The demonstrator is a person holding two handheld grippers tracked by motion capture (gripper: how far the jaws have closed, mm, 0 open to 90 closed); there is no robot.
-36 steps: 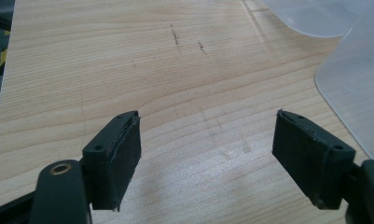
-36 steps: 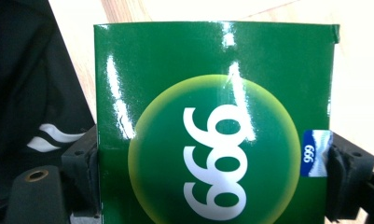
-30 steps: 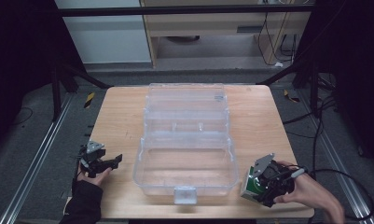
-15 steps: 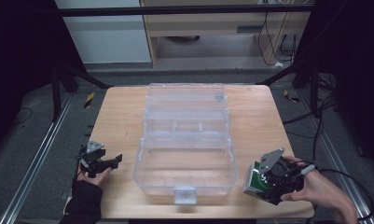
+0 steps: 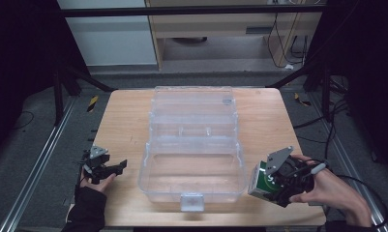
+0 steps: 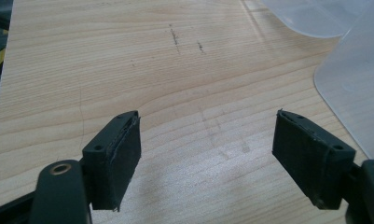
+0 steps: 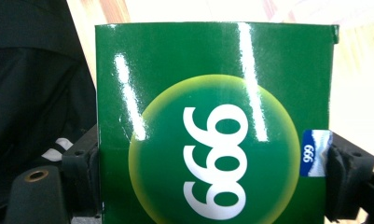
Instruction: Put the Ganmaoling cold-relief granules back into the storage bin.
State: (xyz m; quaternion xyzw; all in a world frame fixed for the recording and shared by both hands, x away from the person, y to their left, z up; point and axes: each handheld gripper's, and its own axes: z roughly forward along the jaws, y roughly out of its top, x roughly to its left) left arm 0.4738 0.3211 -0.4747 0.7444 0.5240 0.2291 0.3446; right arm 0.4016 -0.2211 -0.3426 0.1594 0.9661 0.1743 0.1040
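A clear plastic organiser box (image 5: 191, 145) lies open in the middle of the wooden table (image 5: 264, 125), lid folded back, latch at its near edge. My right gripper (image 5: 269, 186) sits at the box's near right corner, shut on a green carton (image 5: 261, 180) (image 7: 212, 126) printed with white digits in a yellow-green circle; both jaws press its sides. My left gripper (image 5: 115, 167) (image 6: 208, 154) rests low at the table's near left, jaws wide open over bare wood, with the box's clear edge (image 6: 352, 79) off to its right.
Metal frame rails (image 5: 41, 159) run along both sides of the table. A cabinet and cables stand beyond the far edge. Bare wood lies left and right of the box.
My right gripper has lifted and tilted the green carton, shifting slightly right beside the box's near right corner. The left gripper has stayed put.
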